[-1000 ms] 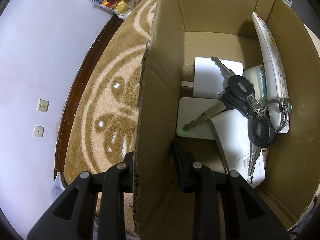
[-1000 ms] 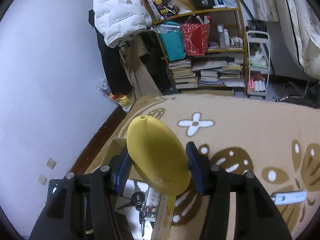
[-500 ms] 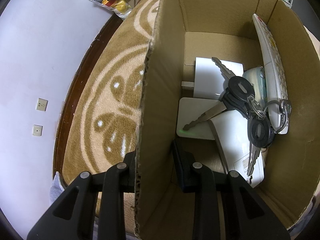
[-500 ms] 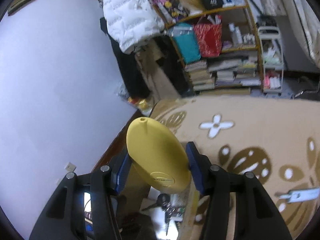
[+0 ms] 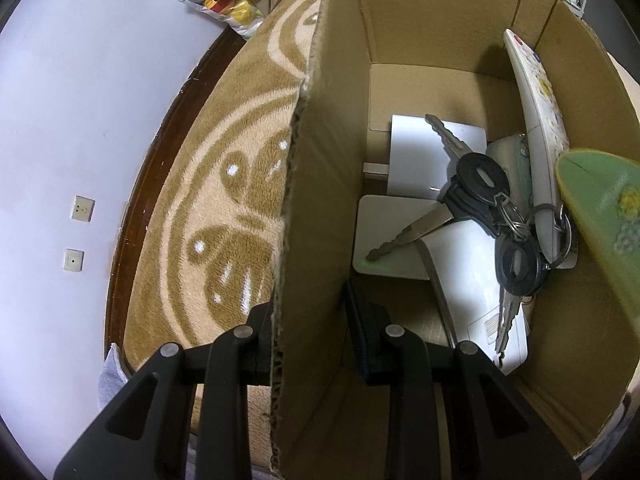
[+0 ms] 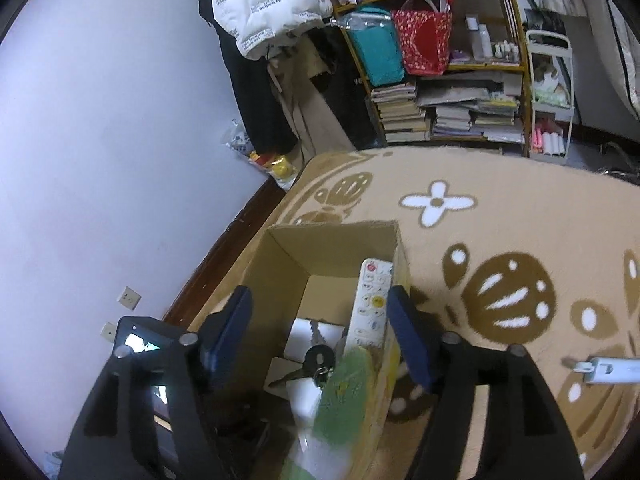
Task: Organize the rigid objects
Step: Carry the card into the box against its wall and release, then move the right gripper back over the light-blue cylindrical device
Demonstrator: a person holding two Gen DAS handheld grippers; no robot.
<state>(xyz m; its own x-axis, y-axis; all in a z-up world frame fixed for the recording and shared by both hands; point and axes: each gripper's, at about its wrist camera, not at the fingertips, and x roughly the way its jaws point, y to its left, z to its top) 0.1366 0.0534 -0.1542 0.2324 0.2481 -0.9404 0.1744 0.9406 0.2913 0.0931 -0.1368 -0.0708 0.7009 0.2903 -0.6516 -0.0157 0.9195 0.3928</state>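
Note:
My left gripper point(image 5: 308, 332) is shut on the near left wall of a cardboard box point(image 5: 320, 184), one finger outside and one inside. The box holds a bunch of keys point(image 5: 480, 200), a white remote point(image 5: 536, 128) leaning on the right wall, and white flat devices point(image 5: 432, 164). A yellow-green oval object point(image 5: 600, 208), blurred, is dropping in at the box's right side; it also shows in the right wrist view point(image 6: 344, 392). My right gripper point(image 6: 320, 332) is open and empty above the box point(image 6: 288, 264).
The box stands on a tan patterned carpet point(image 6: 500, 220) near a white wall point(image 6: 100, 120). A white thermometer-like item point(image 6: 608, 368) lies on the carpet at the right. A cluttered bookshelf point(image 6: 440, 80) and hanging coats point(image 6: 264, 8) stand at the back.
My right gripper has opened and let go of the yellow oval object, which now falls into the box. The left gripper has kept its hold on the box wall.

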